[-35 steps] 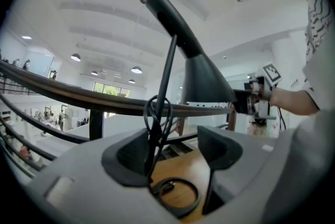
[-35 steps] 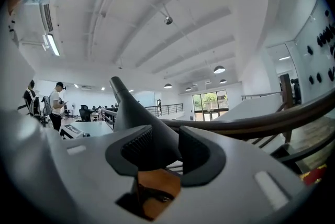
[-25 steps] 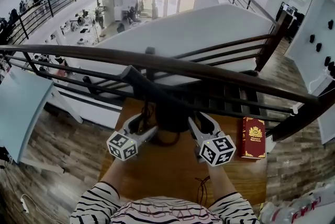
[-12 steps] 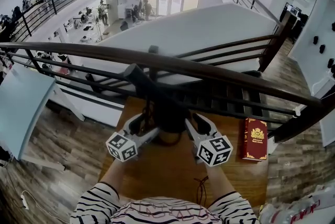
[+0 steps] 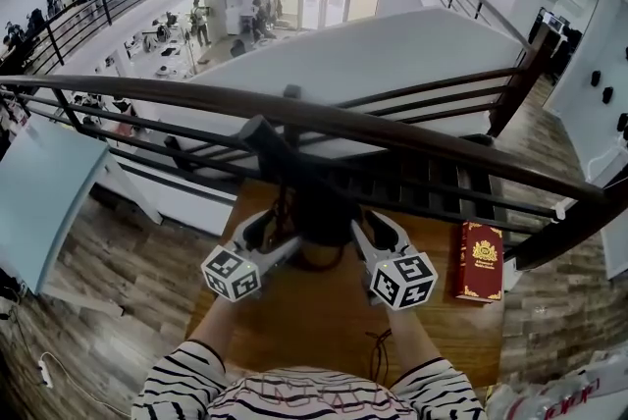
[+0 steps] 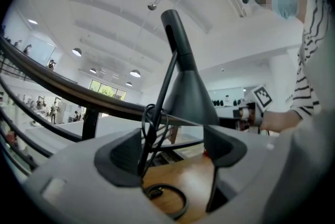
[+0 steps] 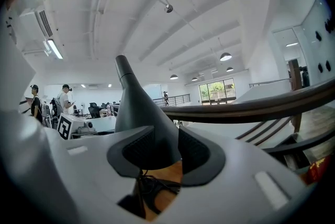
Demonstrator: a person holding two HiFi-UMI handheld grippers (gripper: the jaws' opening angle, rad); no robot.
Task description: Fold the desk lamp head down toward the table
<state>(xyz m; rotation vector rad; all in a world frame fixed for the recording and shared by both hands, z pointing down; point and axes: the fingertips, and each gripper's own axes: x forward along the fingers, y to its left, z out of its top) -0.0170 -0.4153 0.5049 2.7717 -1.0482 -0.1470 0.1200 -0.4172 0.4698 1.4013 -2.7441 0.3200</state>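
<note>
A dark desk lamp stands on the wooden table (image 5: pixel 324 320), with its cone-shaped head (image 5: pixel 319 212) (image 6: pixel 188 92) (image 7: pixel 141 118) between my two grippers. Its arm (image 5: pixel 267 145) slants up to the left. My left gripper (image 5: pixel 269 234) (image 6: pixel 172 152) is open wide on the head's left side. The lamp's thin rod and looped cable (image 6: pixel 156 118) stand between its jaws, untouched. My right gripper (image 5: pixel 378 228) (image 7: pixel 166 152) is on the head's right side. Its jaws are closing round the lower part of the cone, which fills the gap between the pads.
A dark wooden railing (image 5: pixel 412 135) runs across just beyond the table's far edge, close behind the lamp. A red book (image 5: pixel 476 259) lies at the table's right. A coil of black cable (image 6: pixel 168 198) rests on the wood under the lamp.
</note>
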